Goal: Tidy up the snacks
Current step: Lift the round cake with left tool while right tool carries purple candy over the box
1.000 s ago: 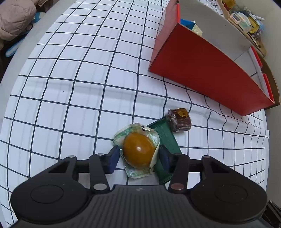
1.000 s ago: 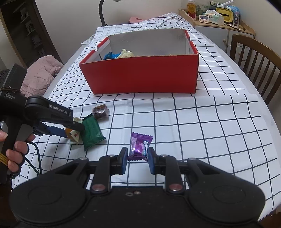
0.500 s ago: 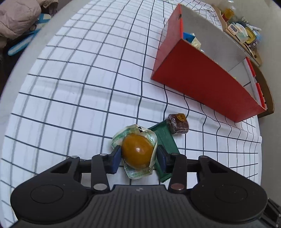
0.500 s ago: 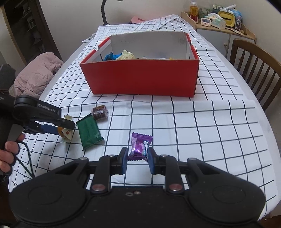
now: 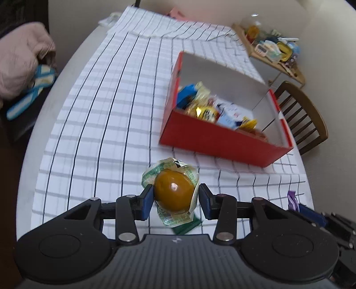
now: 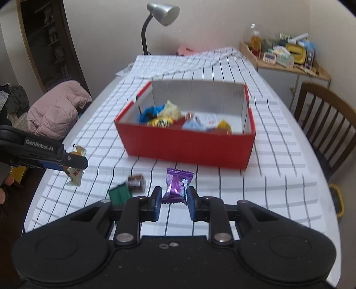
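Observation:
My left gripper is shut on a brown egg in a clear green-printed wrapper and holds it in the air above the checked tablecloth; it also shows in the right wrist view. My right gripper is shut on a purple candy packet, lifted off the table. The red box with several snacks inside stands ahead of both; it also shows in the left wrist view. A green packet and a small brown wrapped snack lie on the cloth below.
A wooden chair stands at the table's right side. A pink jacket lies on a seat at the left. A desk lamp stands at the far end. A cluttered shelf is at the back right.
Both grippers have risen off the table with their snacks and moved toward the red box. The green packet and brown snack stayed on the cloth.

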A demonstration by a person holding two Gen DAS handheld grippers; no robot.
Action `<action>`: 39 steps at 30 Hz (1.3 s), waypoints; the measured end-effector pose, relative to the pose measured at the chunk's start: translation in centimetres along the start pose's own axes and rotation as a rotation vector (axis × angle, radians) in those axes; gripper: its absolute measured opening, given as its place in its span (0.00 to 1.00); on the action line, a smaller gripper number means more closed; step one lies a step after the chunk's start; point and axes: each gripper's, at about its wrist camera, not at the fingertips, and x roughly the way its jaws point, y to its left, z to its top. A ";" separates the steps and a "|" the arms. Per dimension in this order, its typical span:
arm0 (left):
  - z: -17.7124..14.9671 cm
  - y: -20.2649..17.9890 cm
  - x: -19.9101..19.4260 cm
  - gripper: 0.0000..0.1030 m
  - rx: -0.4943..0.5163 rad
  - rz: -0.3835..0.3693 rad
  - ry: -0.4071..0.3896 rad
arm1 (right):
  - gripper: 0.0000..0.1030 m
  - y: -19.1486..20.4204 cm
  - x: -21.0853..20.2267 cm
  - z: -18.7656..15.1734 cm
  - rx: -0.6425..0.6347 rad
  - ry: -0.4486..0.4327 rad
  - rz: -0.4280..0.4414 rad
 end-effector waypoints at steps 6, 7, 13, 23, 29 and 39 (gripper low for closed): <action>3.1 -2.3 0.0 0.41 0.030 0.019 -0.028 | 0.22 -1.3 1.0 3.7 -0.031 -0.041 0.003; 3.7 -2.8 0.1 0.41 0.038 0.022 -0.032 | 0.22 -1.6 1.2 4.4 -0.033 -0.047 0.004; 7.0 -5.7 1.2 0.41 0.085 0.045 -0.055 | 0.22 -3.4 2.7 8.0 -0.046 -0.074 0.011; 12.3 -9.5 5.5 0.41 0.134 0.094 -0.062 | 0.22 -6.7 7.8 12.6 -0.054 -0.042 0.027; 14.2 -10.3 9.2 0.41 0.138 0.115 -0.029 | 0.22 -7.7 11.4 13.8 -0.072 0.012 0.031; 15.2 -10.3 14.2 0.42 0.150 0.155 0.049 | 0.22 -8.4 16.8 13.6 -0.087 0.126 0.046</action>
